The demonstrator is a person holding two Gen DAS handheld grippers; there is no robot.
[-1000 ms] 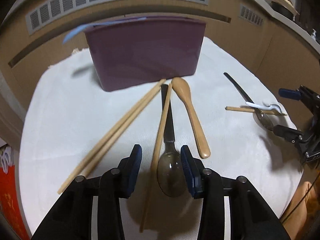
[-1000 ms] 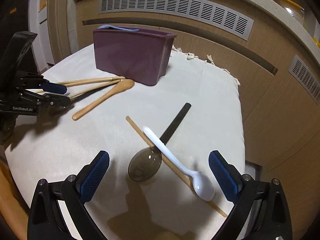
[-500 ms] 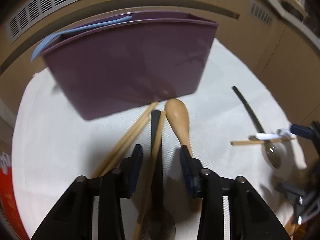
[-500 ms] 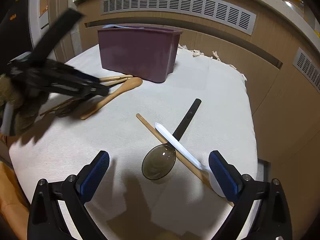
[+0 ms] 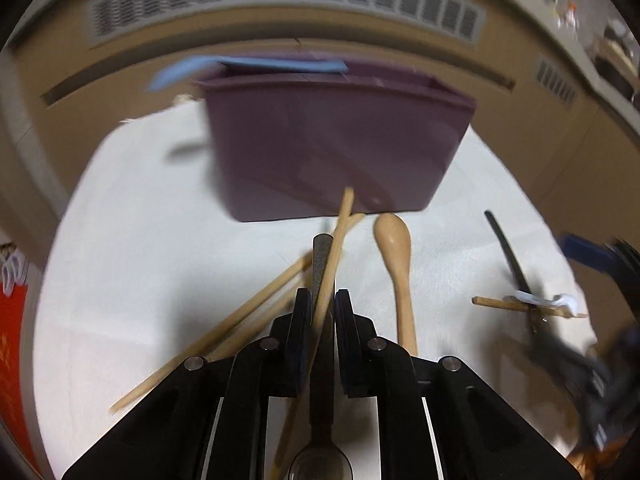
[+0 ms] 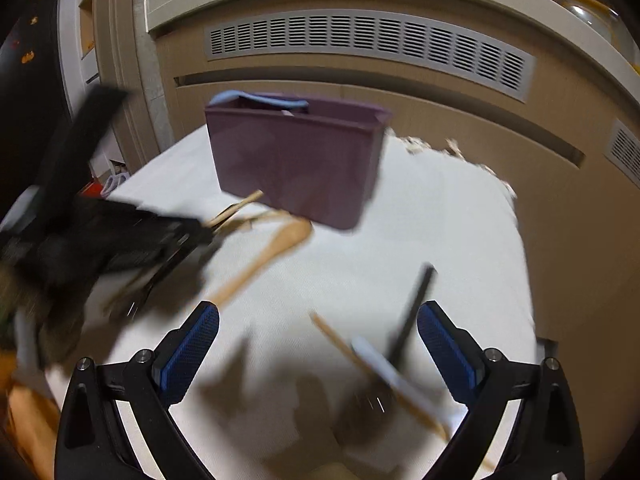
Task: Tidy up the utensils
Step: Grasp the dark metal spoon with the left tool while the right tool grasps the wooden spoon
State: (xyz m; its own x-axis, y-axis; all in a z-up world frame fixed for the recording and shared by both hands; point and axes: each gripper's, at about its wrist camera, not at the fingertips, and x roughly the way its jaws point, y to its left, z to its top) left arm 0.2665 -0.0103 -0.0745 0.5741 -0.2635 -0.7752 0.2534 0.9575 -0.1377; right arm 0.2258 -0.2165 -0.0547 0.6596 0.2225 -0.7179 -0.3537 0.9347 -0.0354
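**Left claw closing on a chopstick and a dark spoon handle**

The left gripper point(image 5: 323, 312) points steeply down toward the white cloth point(image 5: 152, 248), aimed at the purple bin point(image 5: 332, 148). Its jaws are closing and stand only narrowly apart, with a wooden chopstick point(image 5: 338, 240) and the handle of a dark spoon point(image 5: 321, 256) between the pads; both appear pinched. The chopstick's long axis runs away from the gripper toward the bin, its far tip raised in front of the bin's wall and tilted slightly right. The spoon lies along nearly the same line, handle end toward the bin, bowl back under the gripper body.

Two more chopsticks point(image 5: 240, 320) lie on the cloth to the left, slanting from lower left toward the bin. A wooden spoon point(image 5: 396, 248) lies just right of the gripper, bowl toward the bin. A light blue utensil point(image 5: 256, 66) rests across the bin's rim.

The right gripper point(image 6: 318, 344) also angles down, jaws wide apart and holding nothing. Below it, blurred, lie a second dark spoon point(image 6: 412, 312), a white spoon point(image 6: 380, 360) and another chopstick point(image 6: 340, 340), crossing each other.
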